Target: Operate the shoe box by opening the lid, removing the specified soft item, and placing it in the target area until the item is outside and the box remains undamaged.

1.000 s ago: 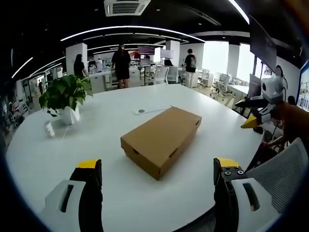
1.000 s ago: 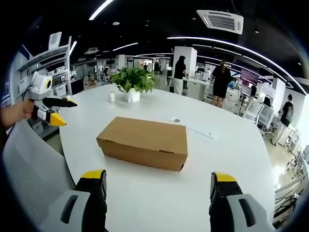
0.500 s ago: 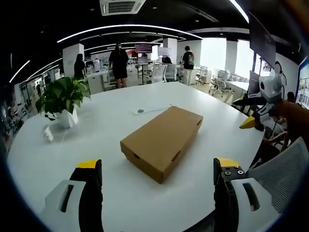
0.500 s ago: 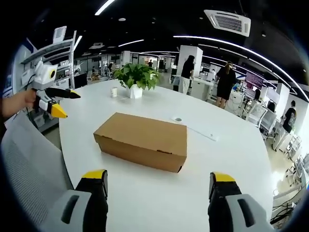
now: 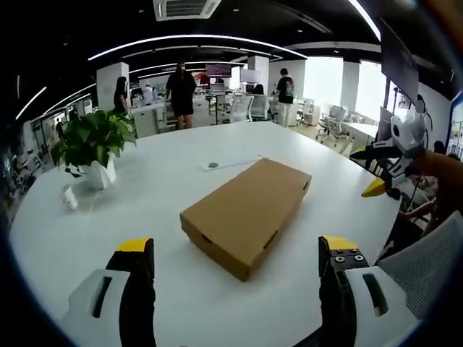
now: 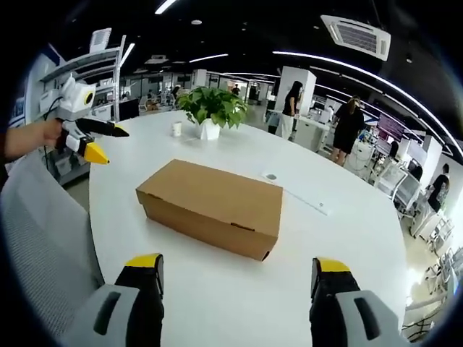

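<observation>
Cardboard shoe box (image 5: 246, 215) (lid closed) on table (image 5: 166, 163).

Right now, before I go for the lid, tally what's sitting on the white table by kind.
Cardboard shoe box, lid shut: 1
Potted plant: 1
Small white cup beside the plant: 1
Small round object: 1
Thin flat white strip beside the round object: 1
Total: 5
</observation>
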Action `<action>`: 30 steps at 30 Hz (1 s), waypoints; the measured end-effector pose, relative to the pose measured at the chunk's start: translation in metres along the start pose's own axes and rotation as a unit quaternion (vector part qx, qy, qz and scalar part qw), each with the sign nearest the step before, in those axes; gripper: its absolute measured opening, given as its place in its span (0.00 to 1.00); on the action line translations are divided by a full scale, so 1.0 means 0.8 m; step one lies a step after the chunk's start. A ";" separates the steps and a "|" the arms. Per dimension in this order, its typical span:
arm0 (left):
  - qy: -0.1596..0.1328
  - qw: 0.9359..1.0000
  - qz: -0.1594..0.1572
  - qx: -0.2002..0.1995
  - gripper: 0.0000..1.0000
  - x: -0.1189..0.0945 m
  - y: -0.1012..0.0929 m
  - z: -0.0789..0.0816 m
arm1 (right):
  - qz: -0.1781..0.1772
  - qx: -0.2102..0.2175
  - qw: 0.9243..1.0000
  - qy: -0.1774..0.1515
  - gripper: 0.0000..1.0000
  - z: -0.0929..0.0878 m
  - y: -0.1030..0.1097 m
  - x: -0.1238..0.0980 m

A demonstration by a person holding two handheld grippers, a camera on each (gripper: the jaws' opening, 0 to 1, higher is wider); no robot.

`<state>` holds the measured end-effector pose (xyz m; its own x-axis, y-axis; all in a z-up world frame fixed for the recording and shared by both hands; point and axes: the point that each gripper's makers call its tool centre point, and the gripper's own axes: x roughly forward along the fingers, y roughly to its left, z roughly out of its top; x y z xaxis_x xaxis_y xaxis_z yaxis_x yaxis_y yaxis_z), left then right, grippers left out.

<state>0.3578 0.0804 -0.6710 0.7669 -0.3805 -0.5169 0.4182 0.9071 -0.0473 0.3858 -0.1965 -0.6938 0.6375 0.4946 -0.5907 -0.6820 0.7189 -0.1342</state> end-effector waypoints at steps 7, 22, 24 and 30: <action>0.010 1.000 0.001 0.002 0.99 0.008 -0.002 -0.007 | 0.013 -0.015 1.000 0.010 0.80 -0.003 -0.001 0.011; 0.024 0.999 0.005 -0.023 1.00 0.025 0.004 -0.018 | 0.023 -0.010 1.000 0.014 0.75 -0.006 -0.013 0.030; 0.028 0.999 0.003 -0.025 1.00 0.029 0.004 -0.020 | 0.024 -0.008 1.000 0.013 0.74 -0.005 -0.016 0.033; 0.034 0.999 -0.007 -0.033 0.98 0.039 0.001 -0.023 | 0.030 -0.013 0.999 0.016 0.73 -0.005 -0.021 0.042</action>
<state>0.3729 0.0723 -0.7025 0.7252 -0.3816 -0.5731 0.3933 0.9128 -0.1100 0.4174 -0.1935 -0.7146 0.5840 0.5205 -0.6229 -0.7284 0.6748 -0.1190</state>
